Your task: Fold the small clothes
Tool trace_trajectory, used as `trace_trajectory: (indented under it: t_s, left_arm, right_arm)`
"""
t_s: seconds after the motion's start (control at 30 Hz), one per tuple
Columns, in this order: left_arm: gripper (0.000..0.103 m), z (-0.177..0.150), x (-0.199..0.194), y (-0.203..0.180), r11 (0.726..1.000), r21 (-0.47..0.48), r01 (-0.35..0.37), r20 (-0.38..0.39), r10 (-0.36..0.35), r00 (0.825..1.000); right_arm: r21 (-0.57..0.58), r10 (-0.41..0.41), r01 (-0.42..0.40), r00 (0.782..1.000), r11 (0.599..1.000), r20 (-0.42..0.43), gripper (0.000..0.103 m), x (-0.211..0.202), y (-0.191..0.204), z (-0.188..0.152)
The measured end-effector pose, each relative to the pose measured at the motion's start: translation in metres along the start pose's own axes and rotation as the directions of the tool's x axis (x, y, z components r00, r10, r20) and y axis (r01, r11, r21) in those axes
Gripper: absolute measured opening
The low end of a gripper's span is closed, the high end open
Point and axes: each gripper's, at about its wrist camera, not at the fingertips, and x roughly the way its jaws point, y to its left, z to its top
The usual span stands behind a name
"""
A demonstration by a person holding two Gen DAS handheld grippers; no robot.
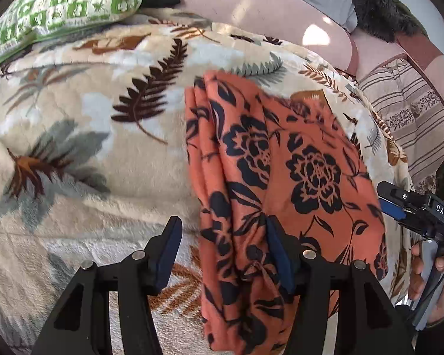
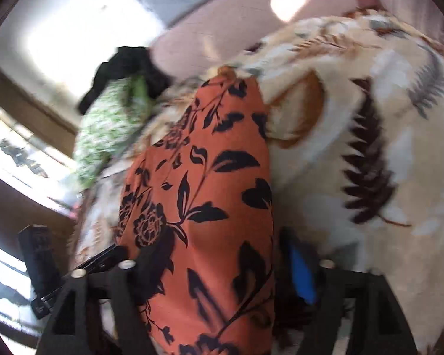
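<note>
An orange floral garment point(image 1: 269, 177) is seen lying folded lengthwise on a leaf-print blanket point(image 1: 88, 124) spread over a bed. The left gripper point(image 1: 222, 254) and right gripper point(image 2: 219, 269) are held over its near end, jaws apart, nothing clamped. A green cushion point(image 1: 62, 3) is seen far left.

We see an orange garment point(image 1: 281, 177) printed with black flowers and leaves at centre. Beneath it lies a cream blanket point(image 1: 88, 118) bearing brown fern fronds and grey-green leaves. At upper left we note a green-and-white checked pillow point(image 1: 62, 6); at right, a brown-striped cushion point(image 1: 408, 112). The gripper fingers point(image 1: 165, 254) are black with blue pads.
</note>
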Motion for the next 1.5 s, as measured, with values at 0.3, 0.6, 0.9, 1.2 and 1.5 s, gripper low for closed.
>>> trace_trajectory:
  t_s: [0.3, 0.6, 0.9, 1.2, 1.5]
  left_arm:
    - [0.071, -0.035, -0.07, 0.002, 0.994, 0.037, -0.099, 0.149, 0.093, 0.984]
    - [0.088, -0.086, -0.124, -0.017, 0.973, 0.062, -0.224, 0.217, 0.206, 0.954]
    - [0.093, -0.104, -0.155, -0.026, 0.951, 0.023, -0.309, 0.252, 0.294, 0.922]
    - [0.094, -0.098, -0.169, -0.053, 0.959, 0.024, -0.281, 0.273, 0.264, 0.925]
    - [0.103, -0.087, -0.168, -0.071, 0.964, 0.043, -0.262, 0.264, 0.242, 0.934]
  right_arm:
    - [-0.114, 0.237, -0.223, 0.962, 0.968, 0.133, 0.089, -0.065, 0.038, -0.042]
    - [-0.286, -0.009, -0.006, 0.999, 0.958, -0.053, 0.099, -0.019, 0.076, -0.093]
    - [-0.42, -0.221, 0.287, 0.955, 0.861, 0.199, 0.103, -0.112, 0.101, -0.153]
    - [-0.392, -0.253, 0.354, 0.924, 0.849, 0.286, 0.103, -0.16, 0.096, -0.165]
    - [-0.371, -0.27, 0.366, 0.919, 0.853, 0.287, 0.103, -0.167, 0.091, -0.159]
